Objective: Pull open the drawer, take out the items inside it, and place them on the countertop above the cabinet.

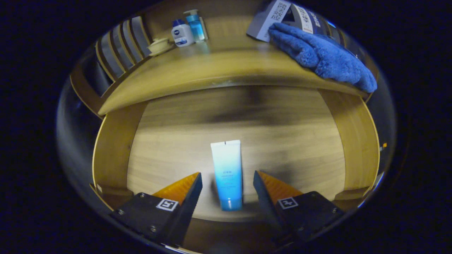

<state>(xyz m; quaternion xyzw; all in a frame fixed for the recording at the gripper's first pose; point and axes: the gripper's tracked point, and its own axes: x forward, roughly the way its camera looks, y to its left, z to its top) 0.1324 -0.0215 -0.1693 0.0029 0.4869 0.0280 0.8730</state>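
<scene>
Hovering over the open wooden drawer (159, 155), I hold the claw (227, 180) released, its orange fingers (180, 187) flanking a white-to-blue squeeze tube (227, 173) lying flat. Retrieval underway, I judge; next: lower, clench, lift it to the wooden table (212, 67) above.

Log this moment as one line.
drawer: open | tube: lying inside, between fingers | claw: open, not touching | countertop: tube not placed yet
</scene>
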